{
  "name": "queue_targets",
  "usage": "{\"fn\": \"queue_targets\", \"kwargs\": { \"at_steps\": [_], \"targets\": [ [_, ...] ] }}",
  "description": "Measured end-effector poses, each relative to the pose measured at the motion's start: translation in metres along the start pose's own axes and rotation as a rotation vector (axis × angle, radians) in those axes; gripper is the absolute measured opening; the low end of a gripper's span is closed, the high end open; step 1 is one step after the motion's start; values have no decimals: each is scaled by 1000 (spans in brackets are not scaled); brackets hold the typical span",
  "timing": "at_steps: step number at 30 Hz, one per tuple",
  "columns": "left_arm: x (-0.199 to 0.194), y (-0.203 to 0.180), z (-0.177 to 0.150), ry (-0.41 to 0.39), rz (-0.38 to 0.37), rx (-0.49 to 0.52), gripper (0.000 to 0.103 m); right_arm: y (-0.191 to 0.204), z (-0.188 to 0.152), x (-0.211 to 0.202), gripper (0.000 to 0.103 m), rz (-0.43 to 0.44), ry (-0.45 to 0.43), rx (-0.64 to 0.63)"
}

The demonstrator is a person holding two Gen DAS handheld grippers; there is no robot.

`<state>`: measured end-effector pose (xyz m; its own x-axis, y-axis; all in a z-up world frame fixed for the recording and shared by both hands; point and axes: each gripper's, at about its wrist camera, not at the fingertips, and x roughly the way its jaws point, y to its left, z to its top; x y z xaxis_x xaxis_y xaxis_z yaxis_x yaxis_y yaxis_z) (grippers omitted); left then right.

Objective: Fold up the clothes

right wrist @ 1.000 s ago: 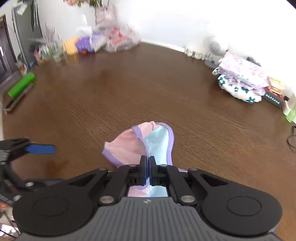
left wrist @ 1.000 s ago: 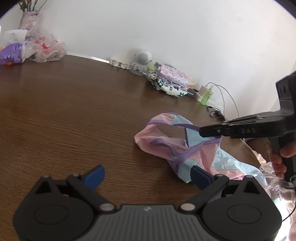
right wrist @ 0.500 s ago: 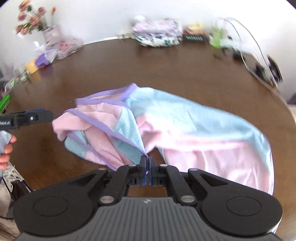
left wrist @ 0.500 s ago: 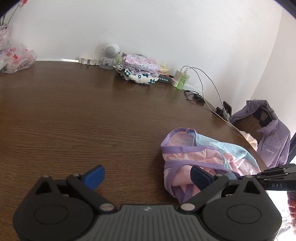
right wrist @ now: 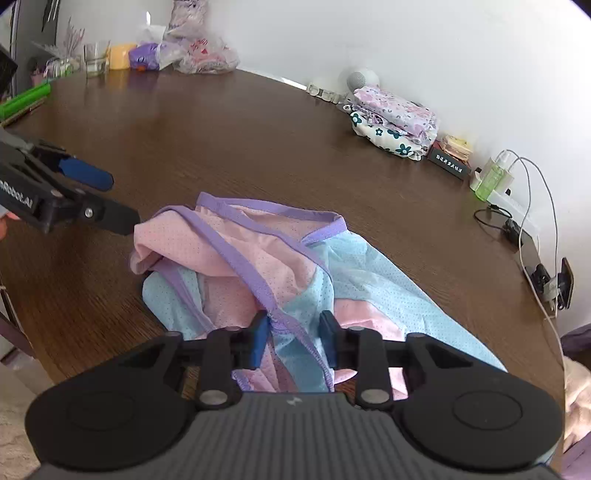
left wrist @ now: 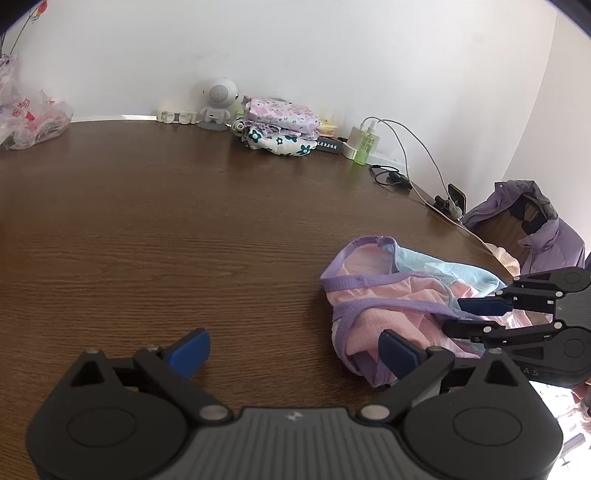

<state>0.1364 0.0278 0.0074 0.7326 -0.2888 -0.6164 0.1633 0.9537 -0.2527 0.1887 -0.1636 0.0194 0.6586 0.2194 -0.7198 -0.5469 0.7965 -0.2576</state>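
since half a second ago the right gripper (right wrist: 293, 339) has let go of the garment (right wrist: 280, 266), jaws apart; left gripper (left wrist: 295, 349) gapes wide; the garment lies rumpled on the surface (left wrist: 184, 221), unfolded.

This is a home. A big brown table (left wrist: 155, 229) holds folded clothes (left wrist: 279, 131), a toy robot (left wrist: 218, 101), flowers (right wrist: 186, 16) and plastic bags (left wrist: 27, 120). A purple coat (left wrist: 532, 225) hangs on a chair.

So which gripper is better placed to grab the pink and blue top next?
Probably the right gripper: its open fingers straddle the pink and blue top. The left gripper mostly faces bare table.
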Motion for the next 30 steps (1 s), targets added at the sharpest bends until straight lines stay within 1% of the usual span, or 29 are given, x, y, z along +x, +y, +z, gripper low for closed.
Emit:
{"fn": "queue_targets", "kwargs": {
  "at_steps": [1, 3, 5, 6, 10, 14, 15, 17, 18, 19, 20, 21, 22, 23, 25, 26, 27, 28, 30],
  "targets": [
    [-2, 1, 1, -6, 2, 6, 97, 2, 1, -1, 13, -11, 3, -13],
    [-2, 2, 2, -19, 15, 19, 97, 2, 2, -6, 9, -38, 0, -30],
    [2, 2, 5, -18, 17, 32, 96, 0, 2, -15, 9, -73, -21, -35],
    [5, 0, 6, -14, 8, 45, 94, -3, 2, -21, 9, -91, -33, -32],
    [20, -18, 9, 18, -58, 116, 89, -14, 0, -41, 7, -153, -94, -2],
    [31, -42, 7, 23, -102, 188, 87, -20, -2, -60, 7, -176, -162, 33],
    [33, -47, 7, 20, -96, 198, 84, -22, -2, -64, 7, -180, -179, 44],
    [38, -56, 7, 13, -86, 211, 75, -25, -3, -73, 7, -187, -211, 65],
    [40, -59, 7, 7, -87, 212, 63, -27, -3, -77, 7, -191, -227, 76],
    [39, -61, 7, 0, -92, 214, 48, -29, -3, -81, 7, -195, -243, 87],
    [39, -63, 8, -7, -97, 215, 42, -31, -4, -85, 7, -198, -259, 97],
    [37, -64, 9, -23, -100, 217, 33, -32, -4, -90, 7, -202, -276, 108],
    [34, -65, 10, -39, -104, 219, 26, -35, -4, -91, 7, -202, -280, 122],
    [31, -67, 13, -60, -96, 229, 24, -39, -5, -91, 7, -206, -280, 136],
    [24, -68, 15, -104, -54, 269, 14, -44, -9, -87, 7, -217, -275, 157],
    [21, -69, 16, -126, -32, 289, 13, -46, -11, -85, 7, -219, -270, 170],
    [18, -70, 17, -148, -11, 309, 10, -48, -13, -83, 7, -216, -267, 183],
    [15, -70, 17, -154, 0, 323, 5, -49, -16, -81, 7, -210, -265, 199],
    [13, -70, 16, -151, 4, 331, 5, -50, -21, -77, 7, -194, -264, 231]
  ]
}}
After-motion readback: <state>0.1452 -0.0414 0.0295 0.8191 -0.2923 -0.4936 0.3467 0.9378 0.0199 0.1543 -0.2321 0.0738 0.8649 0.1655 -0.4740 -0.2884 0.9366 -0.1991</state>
